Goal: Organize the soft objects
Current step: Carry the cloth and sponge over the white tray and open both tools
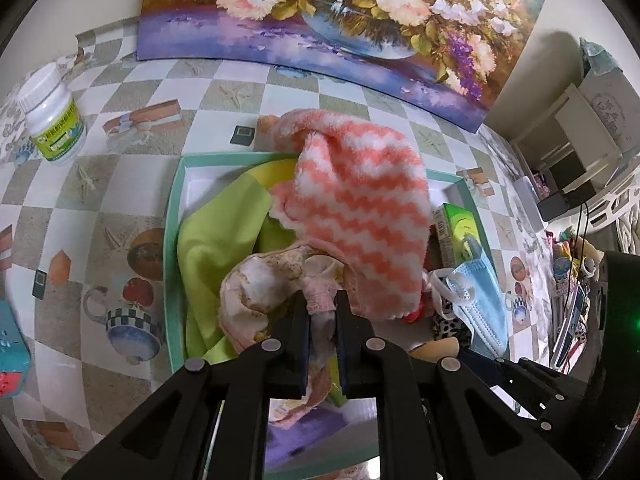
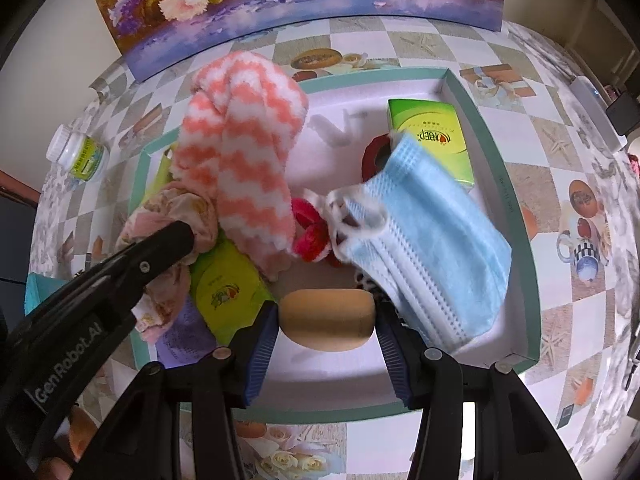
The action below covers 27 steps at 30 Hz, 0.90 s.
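While both tongs hang over the green box (image 2: 516, 208) on the bench (image 1: 100, 184), each one grips a soft thing. The left tongs (image 1: 323, 304) are pinched shut on a pink flowery cloth (image 1: 264, 292), just ahead of their tips. The right tongs (image 2: 326, 320) are clamped on a tan sponge (image 2: 327, 318), low over the box floor. I think this is the putting-in step, so next the tongs should open and let go.

Only the right view shows the red scrunchie (image 2: 310, 234) past the sponge. Only the left view shows the yellow-green cloth (image 1: 216, 236), maybe under the flowery one.
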Tool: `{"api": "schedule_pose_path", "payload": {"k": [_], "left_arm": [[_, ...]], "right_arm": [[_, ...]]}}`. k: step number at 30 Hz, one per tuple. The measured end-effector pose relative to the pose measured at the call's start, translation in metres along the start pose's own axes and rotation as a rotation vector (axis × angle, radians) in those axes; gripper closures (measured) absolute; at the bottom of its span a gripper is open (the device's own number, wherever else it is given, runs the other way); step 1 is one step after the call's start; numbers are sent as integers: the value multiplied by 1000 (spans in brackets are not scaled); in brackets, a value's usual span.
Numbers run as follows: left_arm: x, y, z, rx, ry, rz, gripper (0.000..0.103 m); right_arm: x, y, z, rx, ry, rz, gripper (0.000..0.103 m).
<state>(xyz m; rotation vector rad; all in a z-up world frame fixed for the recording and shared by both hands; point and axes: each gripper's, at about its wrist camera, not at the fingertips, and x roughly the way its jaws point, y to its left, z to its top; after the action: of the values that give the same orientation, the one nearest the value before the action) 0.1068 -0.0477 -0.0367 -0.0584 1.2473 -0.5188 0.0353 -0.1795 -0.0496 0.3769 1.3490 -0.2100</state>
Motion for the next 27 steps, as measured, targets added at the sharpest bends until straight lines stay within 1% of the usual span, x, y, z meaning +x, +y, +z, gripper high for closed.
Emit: {"api": "schedule_pose_path", "payload": {"k": [5, 8, 10, 13, 14, 16, 19, 23, 27], "left_arm": [[3, 5, 1, -18, 10, -5, 90], [0, 4, 1, -18, 10, -8, 77], [-5, 3, 1, -11, 1, -13, 65], [-14, 0, 2, 5, -19, -9, 60], [-17, -1, 3, 7, -24, -10, 60], [-22, 0, 3, 5, -31, -18, 55], [-30, 2, 5, -3, -41, -16, 48], [-38, 9, 6, -19, -60, 25, 46], [-38, 21, 7, -45, -54, 77, 45]], "right_arm": [[4, -2, 1, 6, 8, -2, 50], [3, -1, 1, 4, 7, -8, 50], [3, 1, 2, 3, 4, -14, 49], [-1, 3, 3, 0, -6, -24, 48], [-2, 3, 3, -2, -9, -27, 46], [-5, 4, 3, -3, -14, -34, 43], [-10, 7, 4, -5, -25, -45, 43], [-25, 10, 5, -13, -62, -53, 43], [-31, 14, 4, -22, -81, -62, 42]]}}
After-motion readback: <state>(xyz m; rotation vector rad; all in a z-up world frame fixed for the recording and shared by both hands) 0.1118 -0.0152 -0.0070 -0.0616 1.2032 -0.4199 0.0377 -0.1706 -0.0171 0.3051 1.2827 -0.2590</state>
